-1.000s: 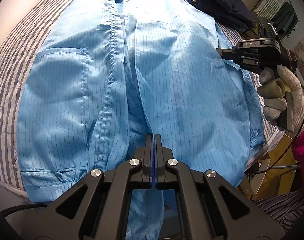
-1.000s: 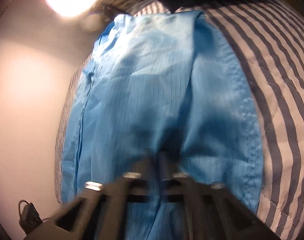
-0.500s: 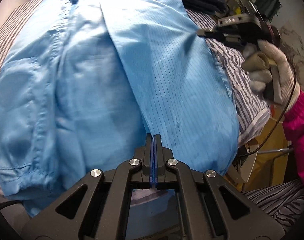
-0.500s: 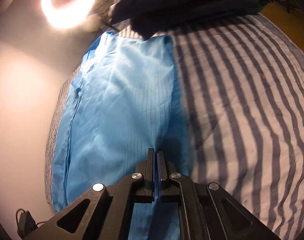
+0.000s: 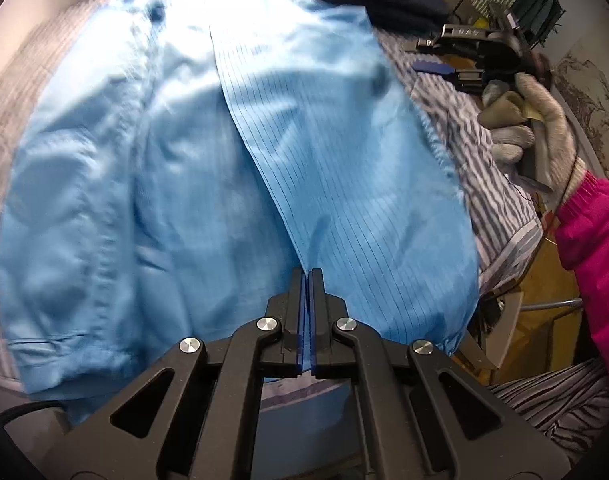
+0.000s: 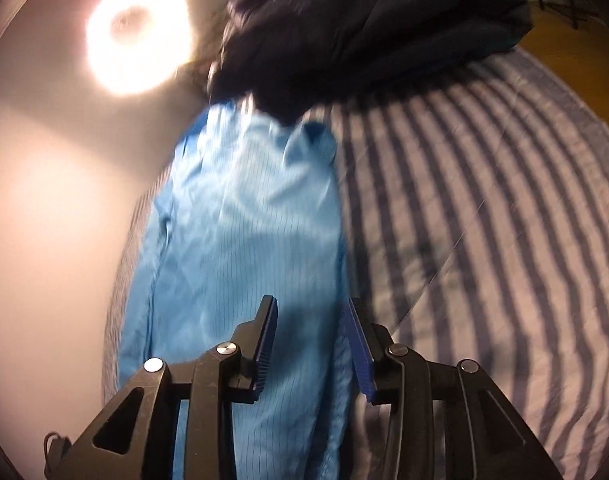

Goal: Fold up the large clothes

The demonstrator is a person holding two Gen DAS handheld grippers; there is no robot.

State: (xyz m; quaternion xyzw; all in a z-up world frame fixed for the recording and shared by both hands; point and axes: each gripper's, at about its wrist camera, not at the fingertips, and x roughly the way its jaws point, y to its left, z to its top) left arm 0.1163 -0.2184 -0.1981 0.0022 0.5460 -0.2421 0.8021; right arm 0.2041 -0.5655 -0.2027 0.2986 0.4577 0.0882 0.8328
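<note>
Left gripper (image 5: 305, 276): black frame, blue pads, jaws clamped together on the near hem of the blue garment (image 5: 232, 168), where the folded-over panel's edge runs down into the fingertips.

Right gripper (image 6: 310, 312): jaws spread wide, nothing between the blue ribbed pads (image 6: 266, 340); it hovers over the garment's right edge. From the left wrist view it shows at upper right (image 5: 432, 56), held by a hand in a grey knit glove (image 5: 544, 120) with a pink sleeve (image 5: 592, 240) behind.

Blue garment: large, light blue, thin dark pinstripes. Lies spread on the striped bedsheet (image 6: 484, 220). Its right panel is laid over the middle, forming a straight diagonal edge; the left side shows a placket seam and an elasticated cuff at lower left. Motion blur softens the detail.

Dark clothing (image 6: 364, 28): navy or black heap at the far end of the bed, touching the garment's far end and overlapping it.

Ring light (image 6: 138, 34): lit, against the pale wall on the left.

Containers: cannot tell; the clutter beyond the bed's right side is too small to sort.
</note>
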